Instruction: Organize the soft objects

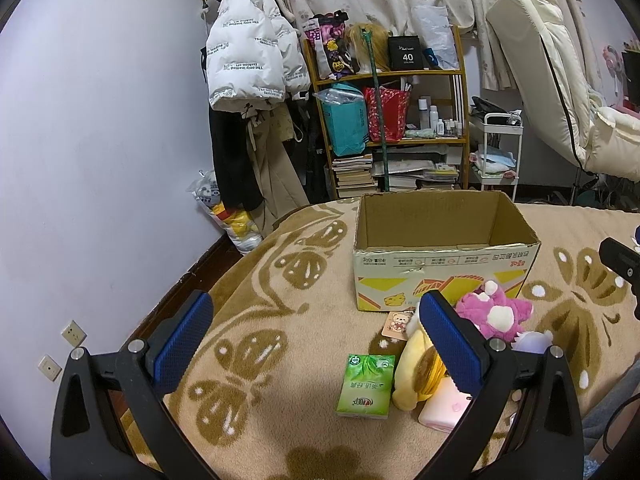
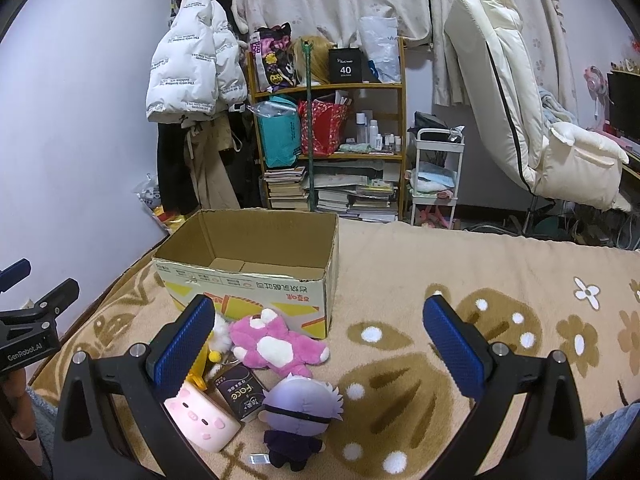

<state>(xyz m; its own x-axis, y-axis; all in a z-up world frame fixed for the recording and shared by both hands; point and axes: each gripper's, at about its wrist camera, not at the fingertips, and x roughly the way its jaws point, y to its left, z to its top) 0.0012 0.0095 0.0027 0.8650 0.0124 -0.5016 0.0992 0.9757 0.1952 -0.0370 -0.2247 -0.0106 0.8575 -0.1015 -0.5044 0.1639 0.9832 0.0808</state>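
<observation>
An open, empty cardboard box (image 1: pixel 440 264) (image 2: pixel 248 280) stands on the beige patterned blanket (image 1: pixel 280 320). In front of it lie a pink plush (image 1: pixel 496 312) (image 2: pixel 272 344), a yellow plush (image 1: pixel 416 368), a pink pig item (image 2: pixel 204 420) (image 1: pixel 444 412), a green tissue pack (image 1: pixel 366 386), a dark tissue pack (image 2: pixel 240 392) and a lilac-haired doll (image 2: pixel 300 416). My left gripper (image 1: pixel 316 344) is open and empty, above the green pack. My right gripper (image 2: pixel 320 344) is open and empty, above the plush pile.
A wooden shelf (image 1: pixel 384 120) of bags, bottles and books stands behind the bed. Coats (image 1: pixel 248 60) hang at the left wall. A white cart (image 2: pixel 436 172) and a cream recliner chair (image 2: pixel 520 100) stand at the right. The blanket's right half (image 2: pixel 480 280) is bare.
</observation>
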